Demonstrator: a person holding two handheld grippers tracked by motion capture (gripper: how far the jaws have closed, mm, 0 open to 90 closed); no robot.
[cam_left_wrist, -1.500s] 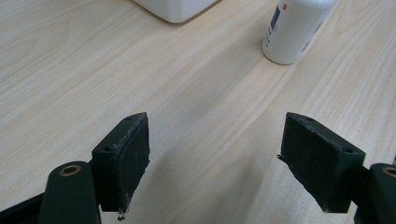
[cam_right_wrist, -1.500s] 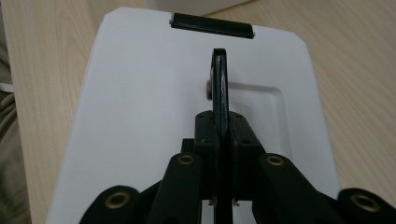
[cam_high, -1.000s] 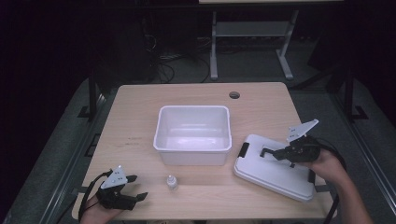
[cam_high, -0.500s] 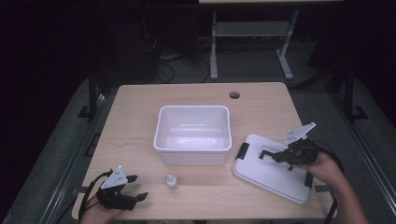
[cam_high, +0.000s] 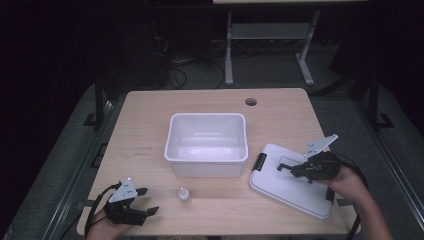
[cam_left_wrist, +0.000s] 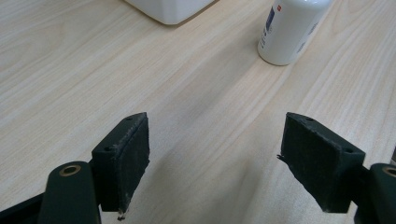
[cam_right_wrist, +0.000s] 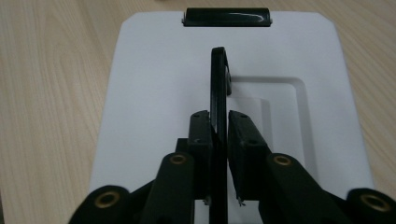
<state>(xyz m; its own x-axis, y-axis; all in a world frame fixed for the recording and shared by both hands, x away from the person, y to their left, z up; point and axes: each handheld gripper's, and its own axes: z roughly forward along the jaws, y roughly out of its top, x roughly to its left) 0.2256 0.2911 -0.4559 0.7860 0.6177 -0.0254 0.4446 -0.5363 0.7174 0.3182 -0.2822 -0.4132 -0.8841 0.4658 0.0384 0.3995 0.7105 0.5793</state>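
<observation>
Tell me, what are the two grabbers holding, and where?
The right gripper pinches the lid by its raised black handle. The left gripper is open and holds nothing.

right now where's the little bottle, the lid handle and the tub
bottle (cam_left_wrist: 289, 32), left gripper view, on its white side
lid handle (cam_right_wrist: 218, 79), right gripper view, on the upright black bar
tub (cam_high: 206, 117), high view, on the far rim
</observation>
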